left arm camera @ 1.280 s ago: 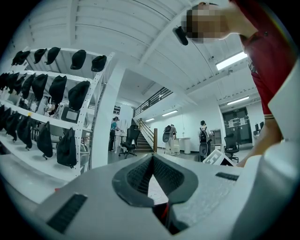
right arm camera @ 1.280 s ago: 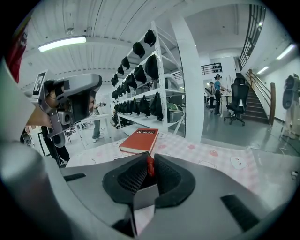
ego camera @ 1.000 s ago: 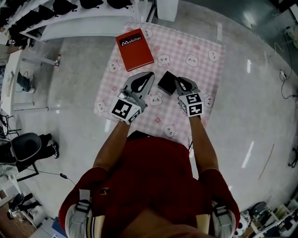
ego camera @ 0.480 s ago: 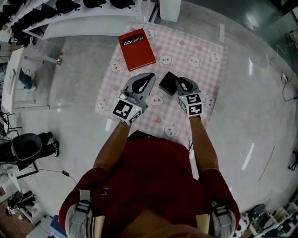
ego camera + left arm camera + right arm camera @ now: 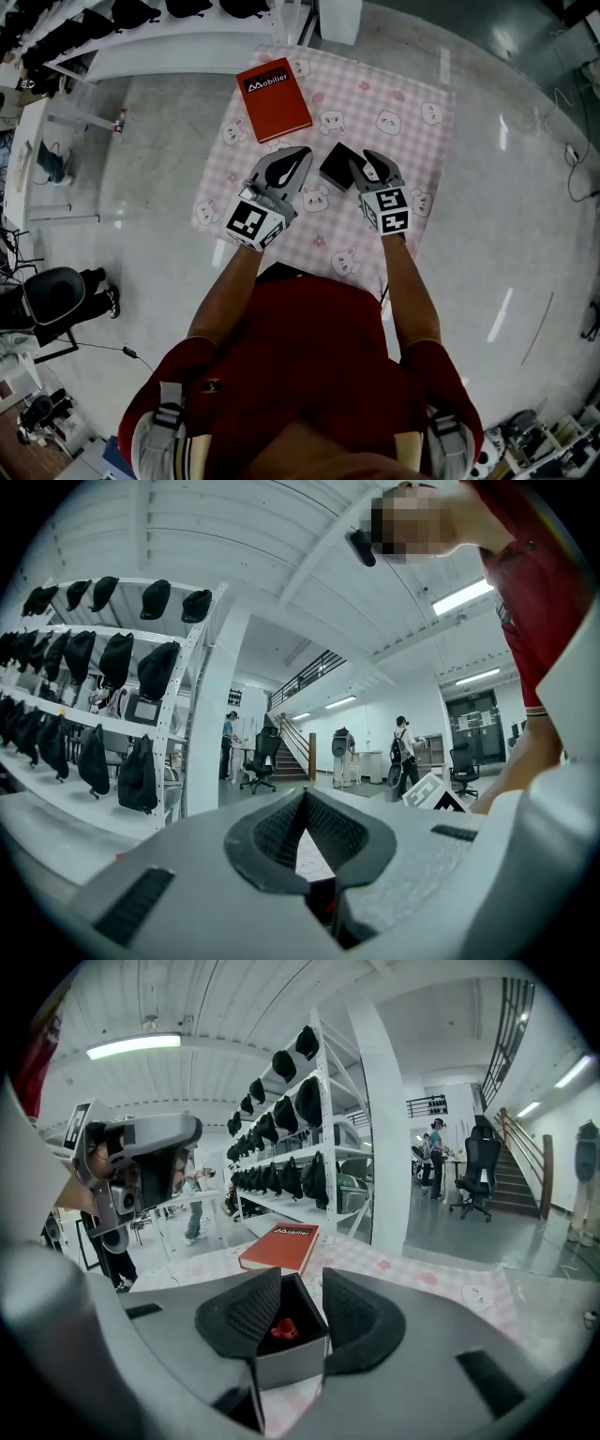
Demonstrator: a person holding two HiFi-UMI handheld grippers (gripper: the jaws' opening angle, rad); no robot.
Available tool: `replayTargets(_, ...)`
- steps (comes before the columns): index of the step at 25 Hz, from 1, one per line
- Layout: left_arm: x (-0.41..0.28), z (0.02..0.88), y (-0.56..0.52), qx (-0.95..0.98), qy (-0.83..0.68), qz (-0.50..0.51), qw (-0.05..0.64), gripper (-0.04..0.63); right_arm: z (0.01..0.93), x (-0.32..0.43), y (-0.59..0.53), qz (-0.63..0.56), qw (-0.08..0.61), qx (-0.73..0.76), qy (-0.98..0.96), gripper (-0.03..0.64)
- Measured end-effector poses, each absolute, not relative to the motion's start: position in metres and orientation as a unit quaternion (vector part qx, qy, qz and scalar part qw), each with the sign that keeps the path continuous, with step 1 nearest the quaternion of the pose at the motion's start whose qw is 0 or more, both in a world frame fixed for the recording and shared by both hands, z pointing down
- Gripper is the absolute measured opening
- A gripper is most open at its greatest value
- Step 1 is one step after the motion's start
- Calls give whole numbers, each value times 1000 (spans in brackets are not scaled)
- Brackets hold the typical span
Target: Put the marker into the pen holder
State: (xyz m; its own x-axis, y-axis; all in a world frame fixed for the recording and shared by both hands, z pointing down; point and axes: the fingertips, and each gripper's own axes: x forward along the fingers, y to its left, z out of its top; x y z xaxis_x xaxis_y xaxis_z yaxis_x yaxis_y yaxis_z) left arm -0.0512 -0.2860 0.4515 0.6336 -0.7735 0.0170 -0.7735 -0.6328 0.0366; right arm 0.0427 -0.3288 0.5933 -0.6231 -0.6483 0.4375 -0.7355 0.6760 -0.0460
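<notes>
A black square pen holder [image 5: 337, 166] stands on the pink checked cloth [image 5: 394, 94]. In the right gripper view the holder [image 5: 291, 1354] sits just below and between my jaws, and the marker's red cap [image 5: 284, 1328] shows inside it. My right gripper [image 5: 364, 169] [image 5: 300, 1283] is right of the holder; its jaws are opening, with the pads apart and not pressing on anything. My left gripper [image 5: 300, 155] [image 5: 305, 794] hovers left of the holder with its fingertips together and nothing between them.
A red book [image 5: 273, 98] [image 5: 279, 1246] lies on the cloth's far left corner. Around the cloth is glossy grey floor. Shelves [image 5: 281, 1147] with black caps and bags stand beyond the book. The left gripper [image 5: 141, 1166] shows at the left of the right gripper view.
The right gripper's jaws have spread apart beside the pen holder. Both grippers have stayed in about the same places.
</notes>
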Motion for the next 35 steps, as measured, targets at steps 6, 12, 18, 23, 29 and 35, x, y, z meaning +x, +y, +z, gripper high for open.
replayTargets(6,-50,448,-282,906,-424,-3,18,6,565,41,-325,95,167,392,-899,140)
replayTargets(12,-49,446,-277,908,-419,-8,16,6,529,40,-317,78,125,400,-905,135)
replayTargets(18,-50,440,-267,910,-414,-16,12,6,492,42,-300,74,80,412,-905,65)
replayTargets(23,-52,434,-257,911,-411,-23,10,6,472,39,-281,64,55,418,-904,20)
replayTargets(29,-53,422,-242,915,-402,-31,3,6,445,30,-256,55,25,416,-907,0)
replayTargets(35,-50,408,-223,921,-388,-41,-5,6,422,25,-231,51,-3,419,-907,0)
